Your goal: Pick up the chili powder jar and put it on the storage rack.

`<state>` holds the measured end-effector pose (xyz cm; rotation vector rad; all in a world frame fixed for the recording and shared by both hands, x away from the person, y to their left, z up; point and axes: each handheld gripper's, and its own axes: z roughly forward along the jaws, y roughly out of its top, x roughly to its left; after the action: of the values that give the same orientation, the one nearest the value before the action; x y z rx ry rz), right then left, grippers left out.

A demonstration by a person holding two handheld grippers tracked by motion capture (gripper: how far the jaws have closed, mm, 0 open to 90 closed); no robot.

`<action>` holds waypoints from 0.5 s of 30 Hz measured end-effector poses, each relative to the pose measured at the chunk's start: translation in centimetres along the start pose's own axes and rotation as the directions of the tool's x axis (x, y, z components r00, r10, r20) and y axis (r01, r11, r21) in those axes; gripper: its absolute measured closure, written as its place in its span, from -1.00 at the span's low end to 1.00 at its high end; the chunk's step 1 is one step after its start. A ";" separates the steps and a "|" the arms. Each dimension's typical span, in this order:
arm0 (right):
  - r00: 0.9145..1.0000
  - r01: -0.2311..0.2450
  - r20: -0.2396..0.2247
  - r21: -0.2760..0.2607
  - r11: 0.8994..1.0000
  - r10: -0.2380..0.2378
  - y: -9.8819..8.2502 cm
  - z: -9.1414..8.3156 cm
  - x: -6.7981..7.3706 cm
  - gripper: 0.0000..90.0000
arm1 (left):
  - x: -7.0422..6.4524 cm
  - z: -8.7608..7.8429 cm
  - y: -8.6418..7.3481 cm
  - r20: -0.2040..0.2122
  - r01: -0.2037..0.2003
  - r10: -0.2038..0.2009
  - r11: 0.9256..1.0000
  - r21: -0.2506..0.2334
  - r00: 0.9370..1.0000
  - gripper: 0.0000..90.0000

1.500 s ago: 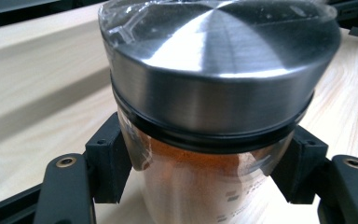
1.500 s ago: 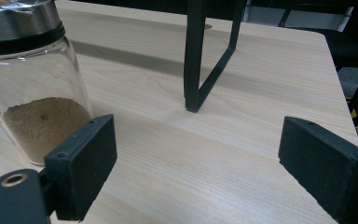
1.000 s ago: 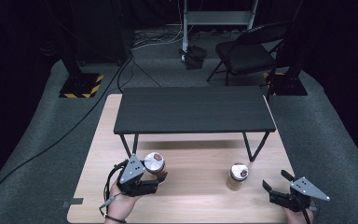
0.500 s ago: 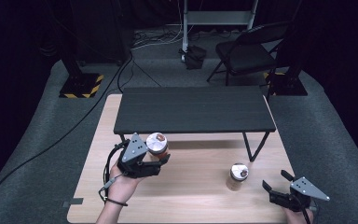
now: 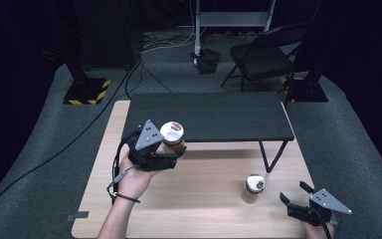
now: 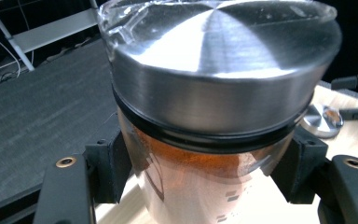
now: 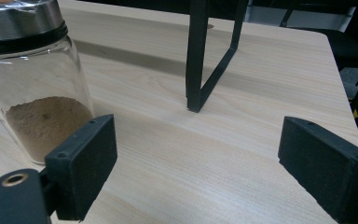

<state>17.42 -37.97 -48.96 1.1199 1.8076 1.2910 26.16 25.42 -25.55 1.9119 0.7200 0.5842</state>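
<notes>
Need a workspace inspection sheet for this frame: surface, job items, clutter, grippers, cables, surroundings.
Surface: light wooden table; black shelf stands on it.
Job's things: orange-filled jar held off the table; brown-powder jar upright on the table.
Clutter: nothing seen.
Grippers: left gripper shut on the orange-filled jar; right gripper open, beside the brown-powder jar, apart from it.
Cables: left gripper's cable loops by the wrist; floor cable.
Surroundings: dark room, folding chair.

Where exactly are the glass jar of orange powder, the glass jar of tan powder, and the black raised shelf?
Glass jar of orange powder (image 5: 172, 134): high view, its steel lid.
Glass jar of tan powder (image 5: 254, 184): high view, its lid.
Black raised shelf (image 5: 219, 115): high view, its bare top.
</notes>
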 end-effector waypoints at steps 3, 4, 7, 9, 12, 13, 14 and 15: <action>1.000 -0.001 -0.001 0.000 1.000 0.001 0.0 0.0 0.0 -0.76 | 0.5 0.3 0.7 -0.012 0.018 -0.018 1.000 0.001 1.000 -0.29; 1.000 0.000 -0.001 0.001 1.000 0.000 0.0 0.0 0.0 -0.76 | 0.7 0.5 1.1 -0.019 0.023 -0.023 1.000 0.006 1.000 -0.29; 1.000 0.000 -0.002 0.000 1.000 0.000 0.0 0.0 0.0 -0.76 | 0.9 1.0 1.8 -0.042 0.034 -0.034 0.999 0.015 0.999 -0.29; 1.000 -0.002 -0.002 -0.001 1.000 0.002 0.0 0.0 0.0 -0.76 | 1.1 1.3 2.3 -0.054 0.037 -0.035 0.999 0.024 0.998 -0.29; 1.000 -0.002 -0.002 -0.001 1.000 0.002 0.0 0.0 0.0 -0.76 | 1.2 1.9 3.1 -0.077 0.039 -0.036 0.999 0.037 0.996 -0.29; 1.000 -0.002 -0.003 0.000 1.000 0.002 0.0 0.0 0.0 -0.76 | 1.2 2.0 3.3 -0.084 0.040 -0.036 0.998 0.040 0.996 -0.29; 1.000 -0.002 -0.003 -0.001 1.000 0.002 0.0 0.0 0.0 -0.76 | 1.3 2.1 3.4 -0.090 0.042 -0.038 0.998 0.040 0.995 -0.29; 1.000 -0.001 -0.003 0.000 1.000 0.001 0.0 0.0 0.0 -0.76 | 1.3 2.3 3.5 -0.097 0.044 -0.040 0.998 0.039 0.995 -0.29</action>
<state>17.47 -37.98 -48.96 1.1200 1.8088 1.2941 29.39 23.68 -23.24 1.9125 0.8375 0.6429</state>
